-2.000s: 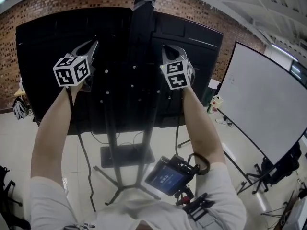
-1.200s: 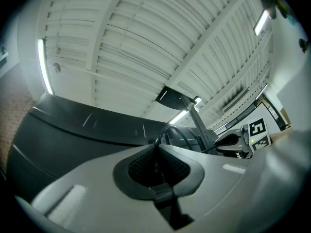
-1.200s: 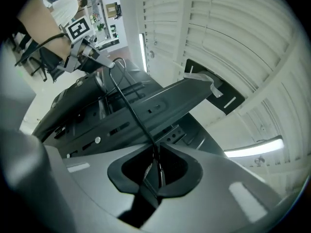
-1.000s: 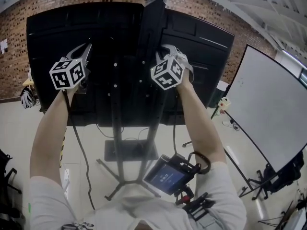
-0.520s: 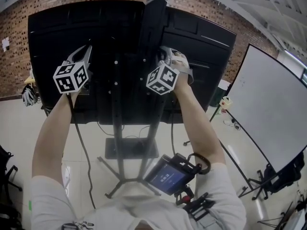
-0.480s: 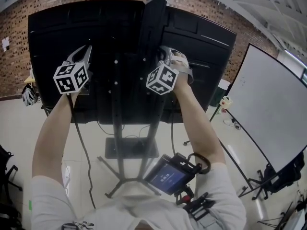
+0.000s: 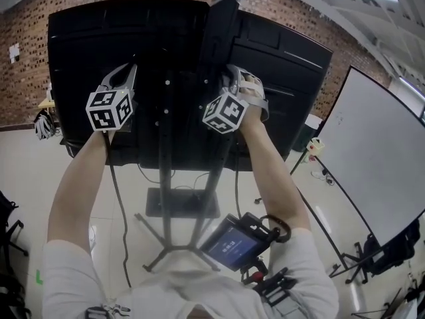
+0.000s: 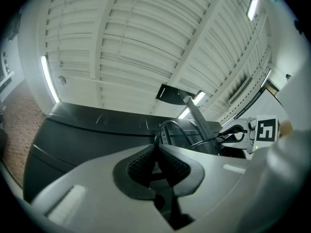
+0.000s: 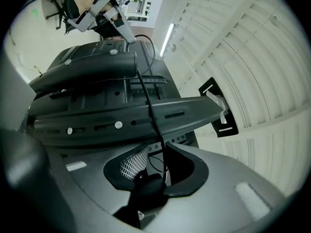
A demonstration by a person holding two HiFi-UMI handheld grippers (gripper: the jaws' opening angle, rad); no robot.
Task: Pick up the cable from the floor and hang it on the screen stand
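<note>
While the cable is being draped over the back of the screen stand, I read the step in hand as the hang itself, close to done.

Left gripper [image 8: 156, 148]: the jaws are closed on the cable [image 8: 168, 122], which loops out of the pads toward 12 o'clock. In the head view a dark run, apparently the same cable, drops from this hand toward 6 o'clock, down to the floor.

Screen stand [image 7: 217, 38]: the column is at centre, and the mounting bracket [image 9: 121, 113] runs across the back of the screen [image 7: 80, 52].

Right gripper [image 9: 154, 152], just beside the column at its 3 o'clock: the jaws have just been opening. The cable passes between them and over the bracket, and the pads do not press on it.

Next move, in my judgement: I draw the right gripper straight back without snagging the strand. Then I check that the bracket carries the cable before I part the left jaws.

Room: brick wall [image 7: 26, 58] at 10 o'clock, glossy pale floor [image 7: 26, 178] below, whiteboard [image 7: 372, 158] at 3 o'clock, slatted white ceiling [image 8: 146, 33] overhead.
</note>
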